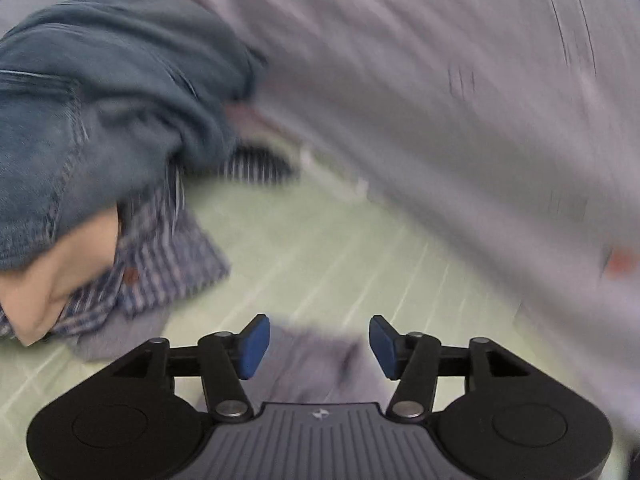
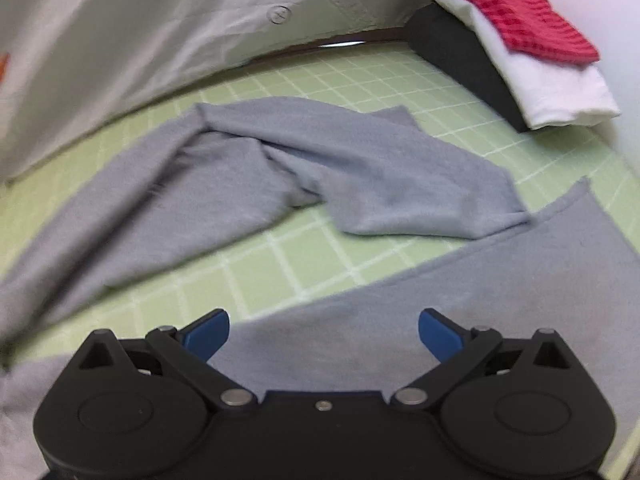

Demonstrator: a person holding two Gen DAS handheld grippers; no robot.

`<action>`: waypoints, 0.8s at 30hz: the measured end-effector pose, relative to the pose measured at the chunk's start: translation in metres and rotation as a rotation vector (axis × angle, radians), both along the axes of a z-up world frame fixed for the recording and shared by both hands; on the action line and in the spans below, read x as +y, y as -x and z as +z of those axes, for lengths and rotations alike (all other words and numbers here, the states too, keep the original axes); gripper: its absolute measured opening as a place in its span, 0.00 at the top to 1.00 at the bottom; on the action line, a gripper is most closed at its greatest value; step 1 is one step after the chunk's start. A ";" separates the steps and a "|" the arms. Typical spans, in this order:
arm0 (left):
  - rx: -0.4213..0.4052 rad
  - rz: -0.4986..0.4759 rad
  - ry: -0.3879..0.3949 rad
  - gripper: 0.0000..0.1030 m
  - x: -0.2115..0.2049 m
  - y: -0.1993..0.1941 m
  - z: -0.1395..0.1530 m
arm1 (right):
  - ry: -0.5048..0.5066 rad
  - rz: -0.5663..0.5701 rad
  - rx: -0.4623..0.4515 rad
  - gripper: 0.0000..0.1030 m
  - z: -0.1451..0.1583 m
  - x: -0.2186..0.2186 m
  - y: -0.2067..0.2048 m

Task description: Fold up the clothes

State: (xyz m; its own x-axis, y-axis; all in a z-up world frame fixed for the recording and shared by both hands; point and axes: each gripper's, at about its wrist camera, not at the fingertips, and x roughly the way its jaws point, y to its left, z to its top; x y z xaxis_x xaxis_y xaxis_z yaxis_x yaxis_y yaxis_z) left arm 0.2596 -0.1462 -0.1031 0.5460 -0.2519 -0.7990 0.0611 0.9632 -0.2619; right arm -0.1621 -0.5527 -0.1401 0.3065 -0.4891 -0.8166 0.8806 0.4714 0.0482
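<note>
A grey long-sleeved garment point(image 2: 248, 176) lies spread on the green gridded mat point(image 2: 304, 264), one sleeve crumpled across the middle and its body reaching under my right gripper point(image 2: 324, 332). That gripper hovers open just above the grey cloth, nothing between its blue pads point(image 2: 208, 334). In the blurred left wrist view, my left gripper point(image 1: 319, 346) is open too, with a patch of grey cloth point(image 1: 316, 364) lying below and between its fingers. To its left sits a pile with a denim garment point(image 1: 100, 112) on top and a striped shirt point(image 1: 160, 264) beneath.
A pale fabric backdrop point(image 2: 140, 40) hangs along the far edge of the mat. At the far right stands a stack of folded clothes: red checked point(image 2: 516, 28) on white point(image 2: 552, 88) on black point(image 2: 456, 52). A beige cloth point(image 1: 52, 276) pokes out of the left pile.
</note>
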 end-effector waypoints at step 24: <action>0.031 -0.013 -0.262 0.19 0.001 0.018 -0.044 | -0.649 -0.053 -0.599 0.98 -0.024 -0.063 -0.170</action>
